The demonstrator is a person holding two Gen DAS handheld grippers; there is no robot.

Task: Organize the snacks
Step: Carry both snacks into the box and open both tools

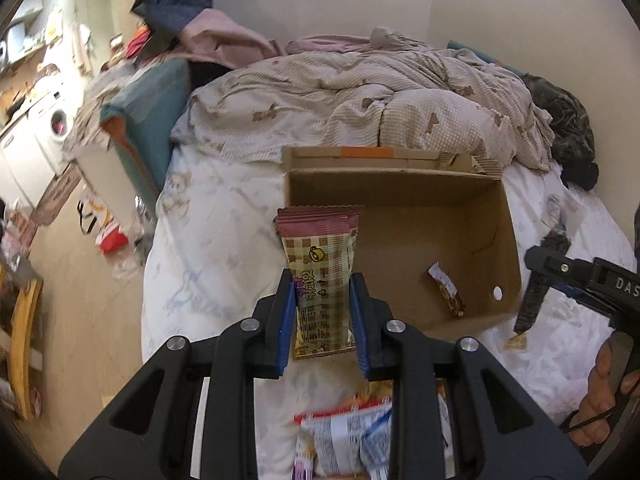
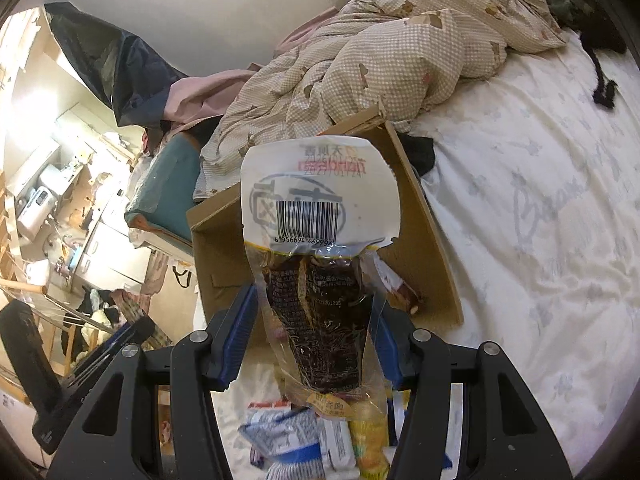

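My left gripper (image 1: pixel 323 320) is shut on a checked brown-and-cream snack bar (image 1: pixel 320 256), held upright at the near left corner of an open cardboard box (image 1: pixel 404 196) on the bed. One small brown bar (image 1: pixel 447 289) lies inside the box. In the left wrist view the right gripper (image 1: pixel 536 280) hangs at the right with a dark pouch. My right gripper (image 2: pixel 316 332) is shut on a clear vacuum pouch (image 2: pixel 320 240) with dark contents and a barcode, held over the near edge of the box (image 2: pixel 420 220). A pile of snack packets (image 2: pixel 316 440) lies below both grippers.
A crumpled checked quilt (image 1: pixel 360 96) lies behind the box. The white bedsheet (image 2: pixel 540 208) spreads to the right. A teal cushion (image 1: pixel 152 120) and a cluttered floor (image 1: pixel 80 280) lie left of the bed. A person's hand (image 1: pixel 604 392) grips the right tool.
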